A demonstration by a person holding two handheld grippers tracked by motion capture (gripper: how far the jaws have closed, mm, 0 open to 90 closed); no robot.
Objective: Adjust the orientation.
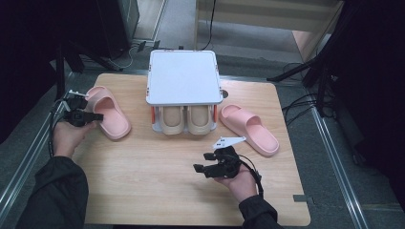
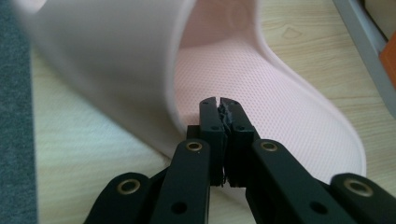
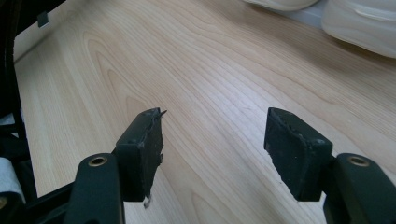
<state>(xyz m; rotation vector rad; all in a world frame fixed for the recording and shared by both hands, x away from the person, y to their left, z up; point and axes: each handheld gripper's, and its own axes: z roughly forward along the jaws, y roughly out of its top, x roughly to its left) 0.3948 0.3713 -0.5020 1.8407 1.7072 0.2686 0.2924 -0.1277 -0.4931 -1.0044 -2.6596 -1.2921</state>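
High view: a wooden tabletop (image 1: 157, 186) carries a white shoe rack (image 1: 183, 76) with two beige slippers (image 1: 186, 119) tucked on its lower shelf, and one pink slipper on either side of it. The left hand-held gripper (image 1: 94, 117) sits at the inner edge of the left pink slipper (image 1: 112, 117), near the strap. In the left gripper view its jaws are pressed together, with the slipper's strap (image 2: 112, 60) arching just to one side and the dotted insole (image 2: 280, 107) behind them; whether a thin bit of the slipper's rim is pinched between the pads I cannot tell, since they look shut on nothing thicker than an edge. The right hand-held gripper (image 1: 204, 162) hovers over bare wood, near but clear of the right pink slipper (image 1: 250, 129), and the right gripper view shows its jaws standing wide apart (image 3: 212, 140) with nothing between them.

The step in hand looks like taking hold of the left pink slipper to carry it to the rack. The next move likely calls for a sure hold on the strap or side wall before lifting.
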